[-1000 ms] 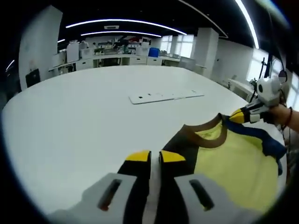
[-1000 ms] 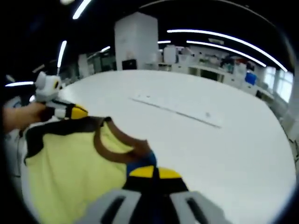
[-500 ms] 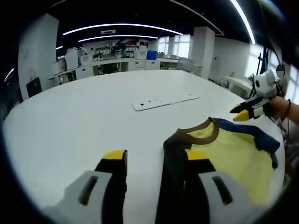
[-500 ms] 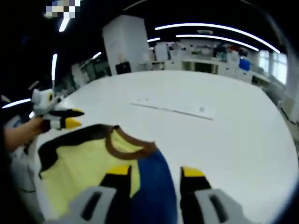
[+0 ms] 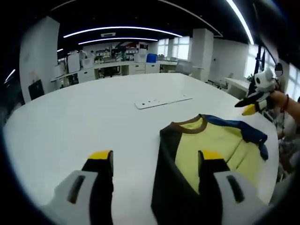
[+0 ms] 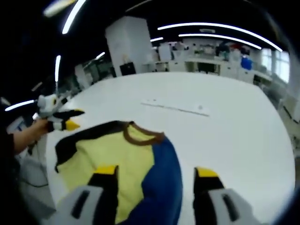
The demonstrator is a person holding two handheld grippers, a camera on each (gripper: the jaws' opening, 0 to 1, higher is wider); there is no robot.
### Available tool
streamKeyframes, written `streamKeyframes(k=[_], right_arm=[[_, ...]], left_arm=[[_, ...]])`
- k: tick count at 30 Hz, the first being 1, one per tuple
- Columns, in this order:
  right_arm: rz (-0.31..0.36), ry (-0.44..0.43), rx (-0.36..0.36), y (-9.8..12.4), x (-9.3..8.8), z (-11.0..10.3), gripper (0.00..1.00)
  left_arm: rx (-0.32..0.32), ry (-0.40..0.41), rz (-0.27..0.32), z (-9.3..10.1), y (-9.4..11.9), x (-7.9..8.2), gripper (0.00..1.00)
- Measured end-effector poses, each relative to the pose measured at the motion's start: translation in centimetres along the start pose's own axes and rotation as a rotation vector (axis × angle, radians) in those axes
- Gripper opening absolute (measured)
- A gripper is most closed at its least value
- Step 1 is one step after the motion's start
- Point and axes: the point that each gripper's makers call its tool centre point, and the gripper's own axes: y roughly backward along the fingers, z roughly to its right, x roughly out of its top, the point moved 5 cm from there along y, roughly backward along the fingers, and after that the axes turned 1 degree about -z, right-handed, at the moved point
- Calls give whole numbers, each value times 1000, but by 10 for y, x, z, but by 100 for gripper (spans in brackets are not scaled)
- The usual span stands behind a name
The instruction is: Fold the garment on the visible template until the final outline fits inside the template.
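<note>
I've just let go: my left tool [image 5: 154, 161] and right tool [image 6: 157, 176] both gape wide and empty. The garment [image 5: 211, 145] lies flat on the tabletop [image 5: 84, 117], spread, folding not yet begun.

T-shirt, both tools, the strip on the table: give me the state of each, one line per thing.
T-shirt: lying flat on the white table, unfolded, brown collar toward the table's middle.
Left tool: open, holding nothing, above the black sleeve.
Right tool: open, holding nothing, above the blue sleeve.
White strip: flat on the table, beyond the collar, apart from the shirt.
</note>
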Motion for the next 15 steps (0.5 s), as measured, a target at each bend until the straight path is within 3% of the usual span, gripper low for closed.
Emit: streamKeyframes(k=[15], right_arm=[[-53, -70, -4, 51, -58, -18, 67]], left_arm=[[-28, -29, 2, 18, 56, -29, 73]])
